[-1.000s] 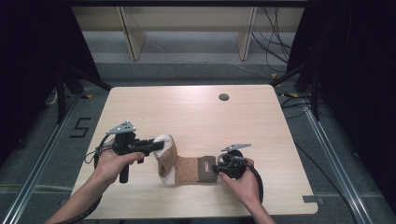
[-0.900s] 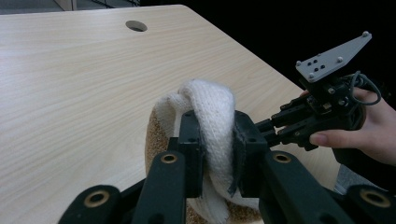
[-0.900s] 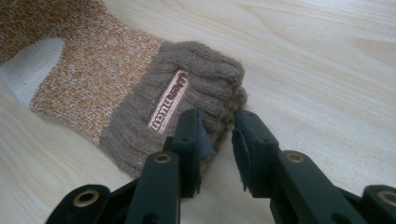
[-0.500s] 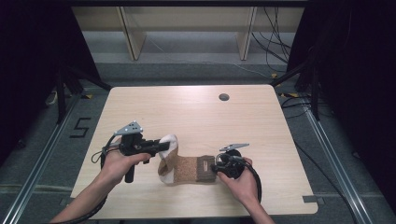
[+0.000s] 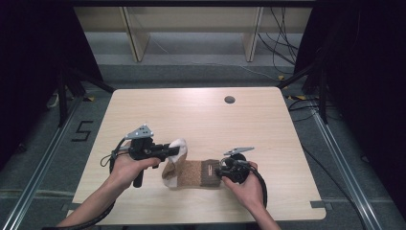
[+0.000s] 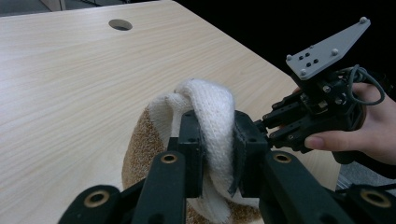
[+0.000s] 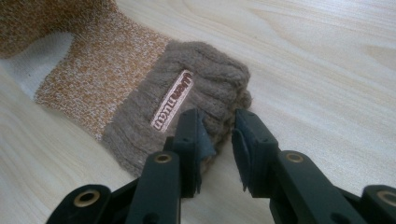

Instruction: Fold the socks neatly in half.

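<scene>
Near table (image 5: 201,115) front edge: sock (image 5: 189,171) between both grippers.

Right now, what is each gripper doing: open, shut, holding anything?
Left gripper: shut on the white toe of the brown knitted sock, lifting it.
Right gripper: closed on the sock's dark brown ribbed cuff at its edge.
</scene>
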